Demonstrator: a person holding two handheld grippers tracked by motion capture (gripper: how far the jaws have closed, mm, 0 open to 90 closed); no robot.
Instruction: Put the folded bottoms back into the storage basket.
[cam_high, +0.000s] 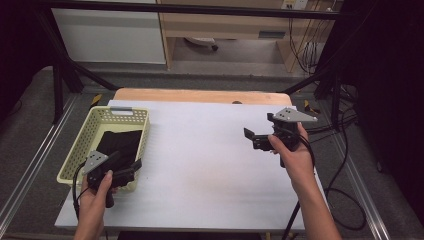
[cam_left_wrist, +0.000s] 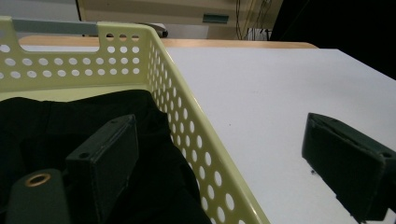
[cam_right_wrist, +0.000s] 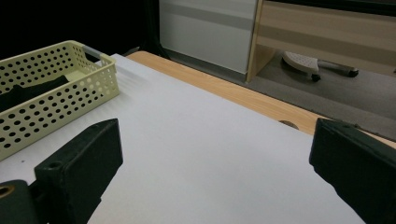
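Your left hand-held gripper (cam_high: 131, 169) hangs over the near right part of the pale yellow perforated basket (cam_high: 80, 146), jaws spread wide and holding nothing; in the left gripper view one jaw sits over the black cloth (cam_left_wrist: 56, 135) inside while the other is outside, past the basket's right wall and above the bare tabletop (cam_left_wrist: 261, 93). That straddle is your main risk: if you drop straight down, the wall will likely land between the jaws, and closing could pinch plastic with the fabric or tip the light basket. The cloth is limp and dark, so a shallow bite may catch only a fold and let it slip as you lift, or drag the basket along. Your right hand-held gripper (cam_high: 256, 139) is held above the right side of the tabletop, well apart from the basket, jaws also wide and empty; its trailing cable (cam_high: 345, 165) hangs off the right edge and could snag if you reach across. Count: two grippers, one basket at the left edge, one black cloth in it.
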